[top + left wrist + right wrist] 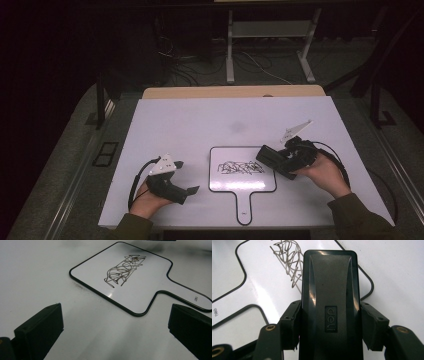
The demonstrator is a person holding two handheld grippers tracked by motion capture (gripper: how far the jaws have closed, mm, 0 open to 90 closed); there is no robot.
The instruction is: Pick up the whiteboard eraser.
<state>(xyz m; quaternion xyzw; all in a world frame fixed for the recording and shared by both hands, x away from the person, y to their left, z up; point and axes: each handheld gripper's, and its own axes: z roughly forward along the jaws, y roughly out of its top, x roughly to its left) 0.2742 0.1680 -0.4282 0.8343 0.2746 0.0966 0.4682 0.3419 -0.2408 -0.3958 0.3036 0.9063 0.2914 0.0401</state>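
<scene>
A white table (190, 125) fills the middle of the high view, with a tan board edge (232, 92) along its far side. Near the front lies a small handled whiteboard (235, 186), its handle pointing toward the person, with a black scribble (241, 167) across its face. The right gripper (272, 159) holds a black eraser (269, 156) at the whiteboard's right edge, just beside the scribble. The left gripper (186, 177) rests on the table left of the whiteboard, clear of it, jaws spread and pointing toward it. Beyond the table, cables (180, 62) trail over a dark floor around white frame legs (230, 50).
</scene>
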